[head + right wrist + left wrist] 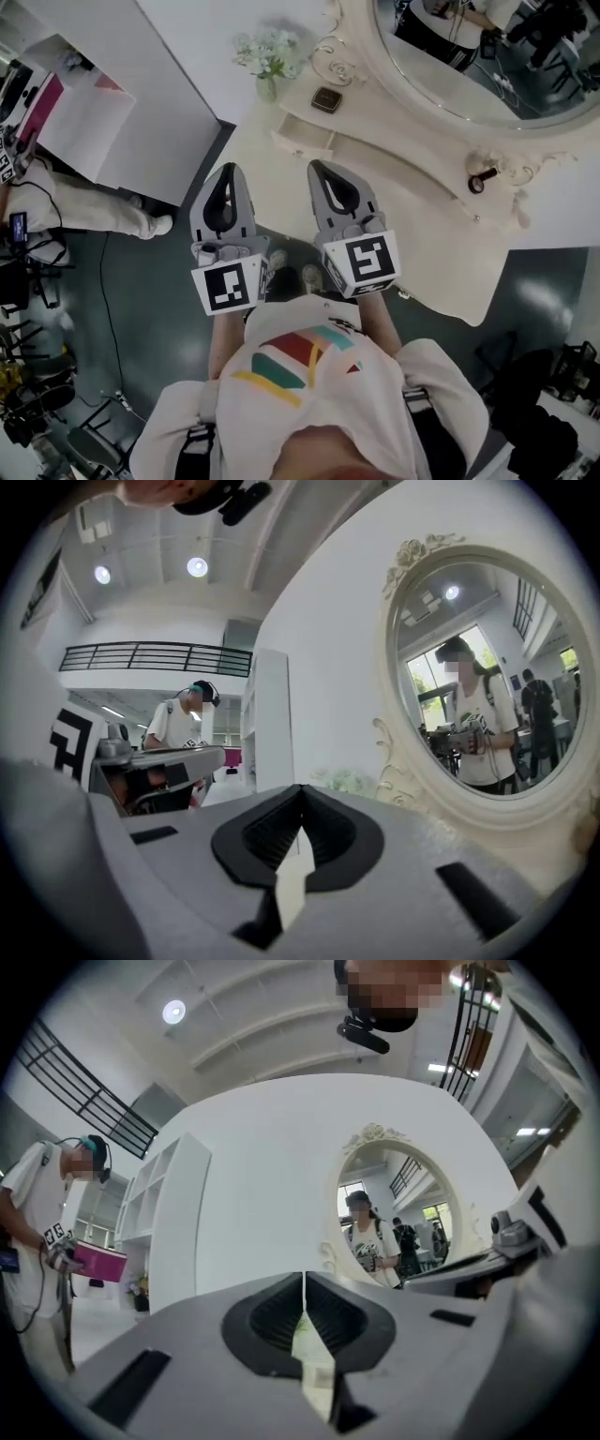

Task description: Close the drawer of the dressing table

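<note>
The cream dressing table (412, 234) fills the upper right of the head view, under its oval mirror (469, 66). A small drawer (304, 138) juts out of the raised back shelf towards me. My left gripper (228, 172) and right gripper (318, 168) are held side by side over the table's near left edge, short of the drawer and apart from it. Both are shut with nothing between the jaws. The left gripper (304, 1279) faces the white wall and mirror (394, 1208). Ahead of the right gripper (300, 790) is the mirror frame (403, 771).
A vase of pale flowers (269, 58) and a small dark box (326, 99) stand on the shelf by the drawer. A small dark item (482, 179) lies further right. A white shelf unit (103, 122) stands left, where another person (37, 1232) waits. Cables and gear (28, 375) lie on the floor.
</note>
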Tool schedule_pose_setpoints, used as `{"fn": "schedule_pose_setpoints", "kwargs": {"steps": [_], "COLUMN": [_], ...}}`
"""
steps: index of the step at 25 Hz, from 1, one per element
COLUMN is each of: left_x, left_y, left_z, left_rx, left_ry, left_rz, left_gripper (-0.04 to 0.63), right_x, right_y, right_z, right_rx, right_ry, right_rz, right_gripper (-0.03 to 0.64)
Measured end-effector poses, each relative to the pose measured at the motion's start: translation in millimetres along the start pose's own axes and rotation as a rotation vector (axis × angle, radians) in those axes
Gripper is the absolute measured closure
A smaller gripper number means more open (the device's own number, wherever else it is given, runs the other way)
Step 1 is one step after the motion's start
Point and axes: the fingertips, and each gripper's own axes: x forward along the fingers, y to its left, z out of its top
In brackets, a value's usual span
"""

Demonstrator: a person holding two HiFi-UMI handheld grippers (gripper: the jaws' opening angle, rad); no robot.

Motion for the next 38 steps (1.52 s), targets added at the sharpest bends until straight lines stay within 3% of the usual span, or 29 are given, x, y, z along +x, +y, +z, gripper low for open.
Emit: {"fn": "schedule_pose_setpoints", "kwargs": {"steps": [5,10,16,24,35,38], "left_x": [45,73,92,108,121,124], "left_y": [-21,-29,-47,-43,-56,-61], "left_z": [6,8,1,-6,-50,-74], "left_rx": [-0.039,-0.148,-0.108,-0.151,-0.176,-0.192], "left_ry": [-0.035,-0.034,-0.021,0.003,0.078,0.14], "left_rz": [-0.133,-0.216,-0.313,-0.338,-0.409,-0.437], "left_gripper": [0.586,0.586,0.586,0.586,0.581,0.49], "right_x": [-6,-15,-22,-15,-14,-12], "right_y": [-38,-54,-67,-72,-78,-76], "right_z": [17,25,27,20,3,-2], "right_rx": [-0.051,-0.09,-0.121,-0.11,-0.095,-0.112], "right_ry": [-0.032,-0.003,0.021,0.049,0.088,0.103], "right_rz": [-0.173,-0.3,-0.421,-0.48,-0.518,-0.513], "right_gripper": [0.617,0.617,0.617,0.617,0.617,0.617]}}
